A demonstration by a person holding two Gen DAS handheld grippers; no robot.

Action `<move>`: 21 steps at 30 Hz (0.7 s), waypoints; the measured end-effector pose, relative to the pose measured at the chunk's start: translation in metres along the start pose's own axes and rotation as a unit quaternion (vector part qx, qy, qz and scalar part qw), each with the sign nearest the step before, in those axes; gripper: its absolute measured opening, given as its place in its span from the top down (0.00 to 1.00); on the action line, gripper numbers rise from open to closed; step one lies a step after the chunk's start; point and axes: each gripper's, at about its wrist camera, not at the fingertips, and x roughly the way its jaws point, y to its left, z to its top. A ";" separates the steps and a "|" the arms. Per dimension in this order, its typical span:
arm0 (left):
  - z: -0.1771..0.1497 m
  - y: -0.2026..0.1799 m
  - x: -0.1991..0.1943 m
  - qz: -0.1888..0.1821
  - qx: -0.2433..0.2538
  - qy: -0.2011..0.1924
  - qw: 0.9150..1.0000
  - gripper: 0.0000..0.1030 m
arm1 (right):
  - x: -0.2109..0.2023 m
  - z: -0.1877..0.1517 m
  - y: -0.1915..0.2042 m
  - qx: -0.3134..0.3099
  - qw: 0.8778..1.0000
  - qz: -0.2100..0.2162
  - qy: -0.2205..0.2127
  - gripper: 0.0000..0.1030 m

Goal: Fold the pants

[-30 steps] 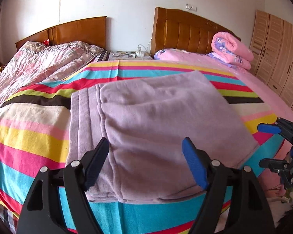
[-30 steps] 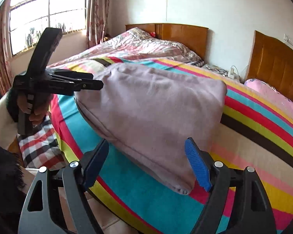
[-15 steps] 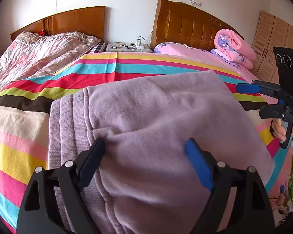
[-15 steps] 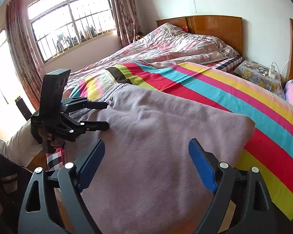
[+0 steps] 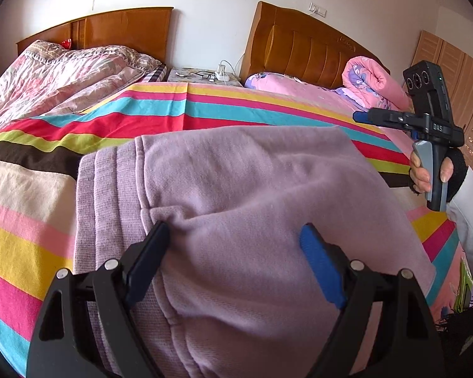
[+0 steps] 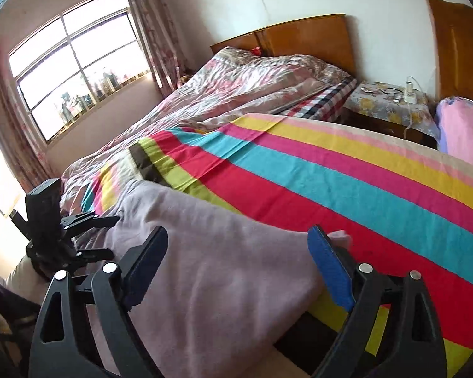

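Lilac pants (image 5: 252, 189) lie folded on the striped sheet (image 5: 189, 110), ribbed waistband to the left. My left gripper (image 5: 233, 233) hovers open just above the cloth near the waistband, its pads not pressing it. In the right wrist view the pants (image 6: 220, 267) fill the near edge of the bed. My right gripper (image 6: 238, 236) stands over their far corner, its jaws opening, with cloth under the gap but not pinched. Each gripper shows in the other's view: the right gripper (image 5: 372, 119) at the right in a person's hand, the left gripper (image 6: 110, 236) at the left.
A second bed with a floral quilt (image 5: 63, 78) adjoins on the left. A bedside table (image 5: 201, 75) with a charger and glasses stands between two wooden headboards. A rolled pink quilt (image 5: 372, 82) lies at the back right, wardrobe doors (image 5: 457, 72) beyond. The window (image 6: 75, 60) is far left.
Both grippers have come in low over the pants. The right one swung along the bed's edge to the pants' other end and rose in the left view. Both jaws spread wider.
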 end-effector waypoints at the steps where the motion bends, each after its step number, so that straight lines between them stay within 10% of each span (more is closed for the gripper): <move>1: 0.000 0.000 0.000 -0.001 0.000 0.000 1.000 0.17 | 0.006 -0.001 0.007 -0.020 1.000 0.014 0.013 0.12; 5: 0.001 0.000 0.001 -0.001 0.000 0.002 1.000 0.17 | 0.043 -0.002 -0.033 0.003 0.996 -0.055 0.071 0.13; 10: 0.001 -0.001 0.000 0.002 0.001 0.002 1.000 0.17 | 0.042 0.026 -0.083 0.077 0.989 -0.119 0.039 0.14; 15: 0.001 0.001 0.000 -0.007 -0.005 -0.002 1.000 0.16 | 0.046 0.039 0.000 -0.019 0.998 -0.053 0.032 0.12; 21: -0.001 0.001 -0.001 -0.011 -0.002 -0.008 1.000 0.15 | 0.130 0.038 0.076 -0.141 0.979 -0.059 0.135 0.12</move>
